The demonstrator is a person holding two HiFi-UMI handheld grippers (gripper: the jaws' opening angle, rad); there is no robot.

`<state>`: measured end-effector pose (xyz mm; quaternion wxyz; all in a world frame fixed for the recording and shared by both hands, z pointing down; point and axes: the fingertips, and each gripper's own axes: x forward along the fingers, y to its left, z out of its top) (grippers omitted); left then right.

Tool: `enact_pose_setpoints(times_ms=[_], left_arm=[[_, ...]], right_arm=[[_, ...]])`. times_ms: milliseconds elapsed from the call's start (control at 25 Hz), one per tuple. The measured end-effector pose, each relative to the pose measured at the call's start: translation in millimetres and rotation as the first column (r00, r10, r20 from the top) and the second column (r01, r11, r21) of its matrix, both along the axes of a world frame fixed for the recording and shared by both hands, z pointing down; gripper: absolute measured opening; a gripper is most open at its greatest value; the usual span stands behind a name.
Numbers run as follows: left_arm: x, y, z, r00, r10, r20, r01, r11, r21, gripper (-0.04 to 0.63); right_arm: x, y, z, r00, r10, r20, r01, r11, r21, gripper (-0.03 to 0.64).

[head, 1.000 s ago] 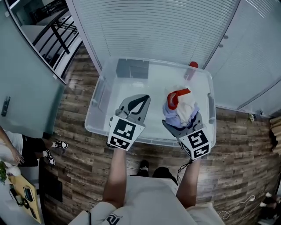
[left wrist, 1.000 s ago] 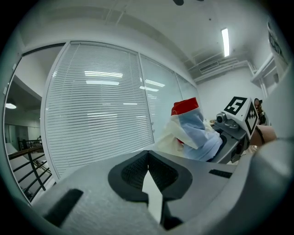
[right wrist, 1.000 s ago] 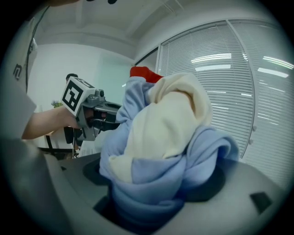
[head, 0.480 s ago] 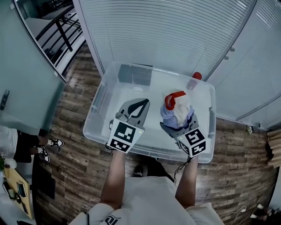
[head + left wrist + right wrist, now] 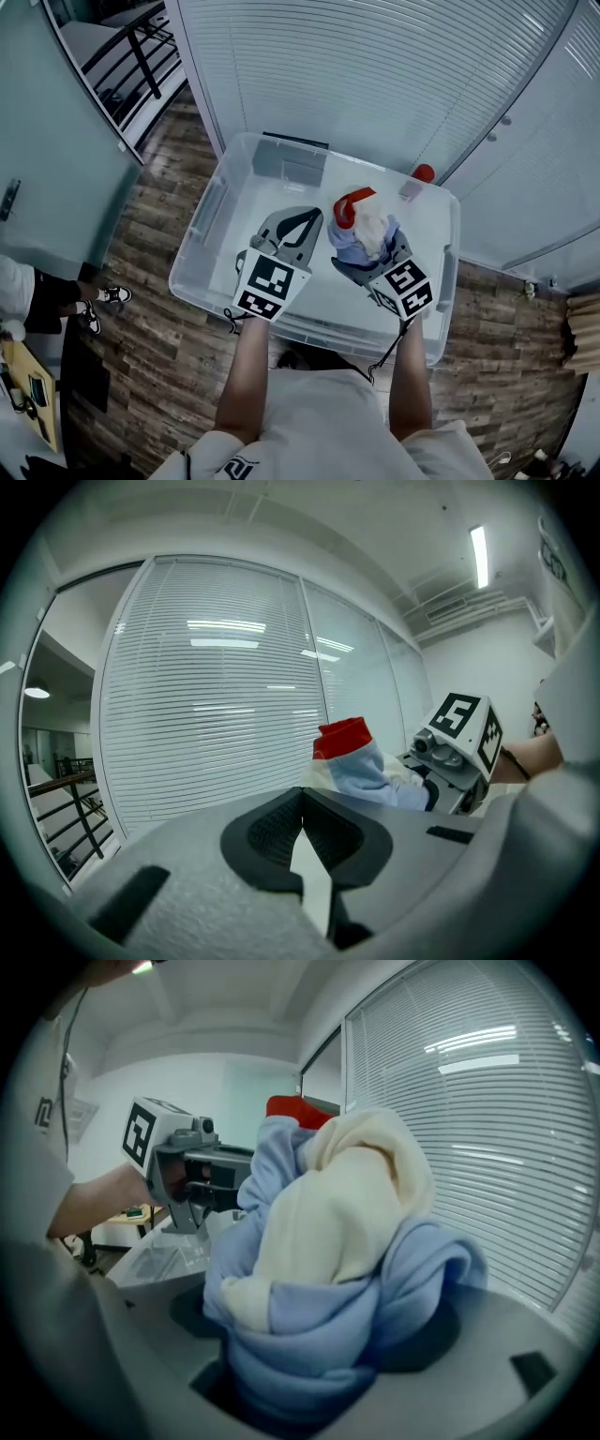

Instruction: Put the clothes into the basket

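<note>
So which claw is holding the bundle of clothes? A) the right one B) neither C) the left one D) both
A: the right gripper is shut on the clothes bundle above the clear basket; the left gripper has its jaws together with nothing between them.

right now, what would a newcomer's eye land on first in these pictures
First comes the balled-up clothes bundle, light blue and cream with a red cuff, clamped in the right gripper over the clear plastic bin. Next is the left gripper beside it, jaws together and empty, also over the bin. The bin stands on a wood-look floor in front of white blinds.
</note>
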<state>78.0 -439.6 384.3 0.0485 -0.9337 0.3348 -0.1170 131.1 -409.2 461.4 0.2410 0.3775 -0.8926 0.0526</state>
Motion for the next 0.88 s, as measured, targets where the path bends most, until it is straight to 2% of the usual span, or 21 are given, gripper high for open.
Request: enact_pose_setpoints(times_ms=[200, 360, 520, 680, 880], left_arm=[[-4, 2, 0, 1.0, -0.025, -0.004, 0.025, 1.0, -0.003, 0.014], [-7, 6, -2, 0.999, -0.04, -0.012, 0.04, 0.999, -0.001, 0.014], [-10, 12, 1, 0.998, -0.067, -0.014, 0.067, 0.998, -0.011, 0.014], [-15, 15, 3, 0.995, -0.102, -0.006, 0.102, 0.995, -0.017, 0.014], [-33, 18, 1, 0.99, -0.141, 0.005, 0.141, 0.99, -0.01, 0.014]], right_arm=[[-6, -19, 43, 0.987, -0.13, -0.094, 0.123, 0.99, -0.073, 0.439], [-21, -24, 98, 0.957, -0.242, -0.161, 0.215, 0.962, -0.167, 0.439], [-35, -19, 149, 0.929, -0.325, -0.175, 0.271, 0.923, -0.273, 0.439], [-38, -17, 187, 0.915, -0.357, -0.188, 0.279, 0.896, -0.345, 0.439], [-51, -10, 202, 0.896, -0.407, -0.178, 0.316, 0.865, -0.39, 0.439]])
